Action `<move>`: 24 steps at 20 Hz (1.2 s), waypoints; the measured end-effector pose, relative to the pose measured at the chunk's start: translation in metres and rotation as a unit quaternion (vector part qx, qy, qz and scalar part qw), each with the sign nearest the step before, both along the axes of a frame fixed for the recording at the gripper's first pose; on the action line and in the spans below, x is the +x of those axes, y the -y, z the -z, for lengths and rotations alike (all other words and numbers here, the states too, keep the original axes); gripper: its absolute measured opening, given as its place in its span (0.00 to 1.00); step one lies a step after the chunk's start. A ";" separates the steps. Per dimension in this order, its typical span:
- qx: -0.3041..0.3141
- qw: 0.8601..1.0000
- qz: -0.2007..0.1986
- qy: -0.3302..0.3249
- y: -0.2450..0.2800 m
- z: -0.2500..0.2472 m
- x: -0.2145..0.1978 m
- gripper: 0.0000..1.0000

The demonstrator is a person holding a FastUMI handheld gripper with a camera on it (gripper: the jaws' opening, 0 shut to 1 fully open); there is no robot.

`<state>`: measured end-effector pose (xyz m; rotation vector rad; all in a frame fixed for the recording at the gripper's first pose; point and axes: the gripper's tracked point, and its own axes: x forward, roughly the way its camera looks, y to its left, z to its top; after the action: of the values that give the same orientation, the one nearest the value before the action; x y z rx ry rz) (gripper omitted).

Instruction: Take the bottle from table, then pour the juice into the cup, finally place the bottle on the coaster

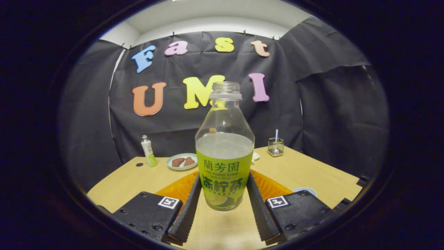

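Between the jaws, uncapped bottle (224,152) upright, part-filled with pale liquid, base just above the bench (305,170); gripper (224,205) jaws clamped against both label sides. Behind the bottle, orange coaster (270,187) mid-bench. Toward the far edge: small green bottle (148,151), plate (181,161) with brown pieces, glass holder (275,146) with a straw near the far right corner.

Green-labelled clear bottle (224,149), orange coaster (180,189)
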<state>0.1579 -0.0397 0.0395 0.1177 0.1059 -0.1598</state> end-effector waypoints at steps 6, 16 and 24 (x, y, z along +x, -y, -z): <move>-0.011 1.000 -0.003 -0.005 0.006 0.006 0.035 0.78; 0.004 0.999 0.006 -0.031 0.014 0.051 0.094 0.78; -0.012 0.998 0.000 -0.061 0.012 0.072 0.118 0.79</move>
<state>0.2760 -0.0520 -0.0328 0.0849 0.2254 -0.1690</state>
